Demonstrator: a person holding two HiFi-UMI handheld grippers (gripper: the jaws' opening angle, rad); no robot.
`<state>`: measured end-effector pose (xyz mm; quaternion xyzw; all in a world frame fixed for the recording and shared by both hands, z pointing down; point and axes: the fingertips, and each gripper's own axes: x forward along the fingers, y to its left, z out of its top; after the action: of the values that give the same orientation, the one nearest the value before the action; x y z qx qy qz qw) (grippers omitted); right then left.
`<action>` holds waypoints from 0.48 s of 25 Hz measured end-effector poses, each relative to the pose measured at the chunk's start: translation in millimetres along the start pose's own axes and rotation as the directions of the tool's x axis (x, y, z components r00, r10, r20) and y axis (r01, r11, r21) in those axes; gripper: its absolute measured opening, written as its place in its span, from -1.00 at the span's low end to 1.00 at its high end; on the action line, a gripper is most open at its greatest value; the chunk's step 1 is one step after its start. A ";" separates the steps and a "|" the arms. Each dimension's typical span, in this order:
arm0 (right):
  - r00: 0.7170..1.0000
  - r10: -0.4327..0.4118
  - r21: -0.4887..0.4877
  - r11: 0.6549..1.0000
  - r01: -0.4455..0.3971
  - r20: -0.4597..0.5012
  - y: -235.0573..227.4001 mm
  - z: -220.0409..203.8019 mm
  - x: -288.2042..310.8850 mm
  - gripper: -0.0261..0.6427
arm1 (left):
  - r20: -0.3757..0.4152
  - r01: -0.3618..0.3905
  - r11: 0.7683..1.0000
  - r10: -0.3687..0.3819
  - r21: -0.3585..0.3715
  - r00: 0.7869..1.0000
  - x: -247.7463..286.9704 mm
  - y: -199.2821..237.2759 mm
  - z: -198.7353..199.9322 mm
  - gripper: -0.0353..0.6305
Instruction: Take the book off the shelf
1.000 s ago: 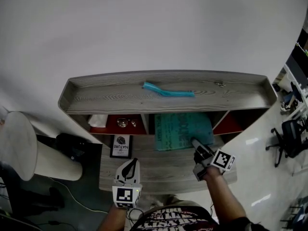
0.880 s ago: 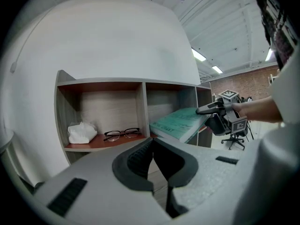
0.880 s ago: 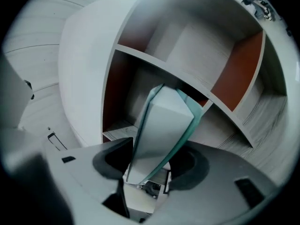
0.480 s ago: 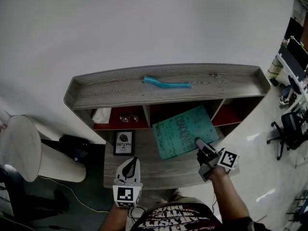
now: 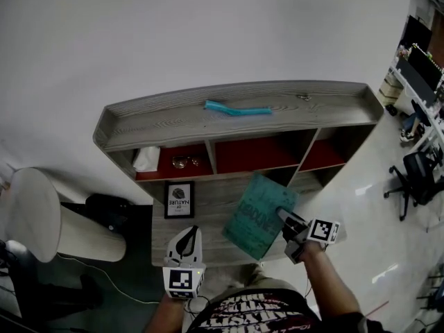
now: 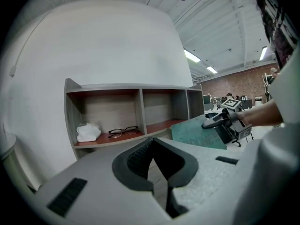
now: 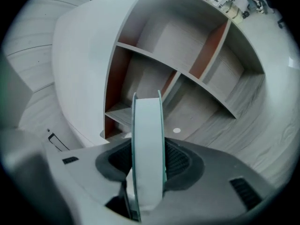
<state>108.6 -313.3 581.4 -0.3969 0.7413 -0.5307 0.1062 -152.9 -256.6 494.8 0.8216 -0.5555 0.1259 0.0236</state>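
Note:
My right gripper (image 5: 283, 215) grips a teal book (image 5: 260, 217) by its near right edge. The book hangs tilted above the lower wooden board, clear of the grey shelf (image 5: 236, 116) and its red-floored middle compartment. In the right gripper view the book (image 7: 147, 144) stands edge-on between the jaws, which are closing on it, their pads against both covers. My left gripper (image 5: 186, 236) is shut and holds nothing, low at the board's front edge. The left gripper view shows the book (image 6: 194, 136) and the right gripper (image 6: 213, 122) at the right.
A turquoise strip (image 5: 239, 108) lies on the shelf top. The left compartment holds glasses (image 5: 184, 161) and a white cloth (image 5: 146, 159). A framed picture (image 5: 179, 200) lies on the lower board. A round white stool (image 5: 28, 214) stands at the left, an office chair (image 5: 416, 179) at the right.
The book has come out of the middle compartment toward me and turned slantwise. My right gripper drew back with it. The left gripper has stayed put.

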 end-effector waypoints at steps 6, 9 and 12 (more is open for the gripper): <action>0.999 0.006 0.006 1.000 -0.006 -0.039 -12.9 -21.7 -2.4 -0.40 | -0.002 -0.001 1.000 0.001 -0.003 1.000 -8.9 1.8 -8.1 -0.88; 0.998 0.019 -0.001 1.000 -0.019 -0.055 -16.8 -26.2 0.7 -0.40 | -0.009 -0.002 1.000 0.002 -0.009 1.000 -10.2 3.6 -10.3 -0.88; 0.996 -0.024 0.014 1.000 0.025 -0.083 -30.6 -34.9 3.2 -0.40 | -0.011 -0.005 1.000 0.005 -0.008 1.000 -11.0 6.6 -15.0 -0.87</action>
<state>100.8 -294.7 623.3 -0.3827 0.7361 -0.5537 0.0719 -165.5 -246.5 506.2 0.8193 -0.5580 0.1284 0.0297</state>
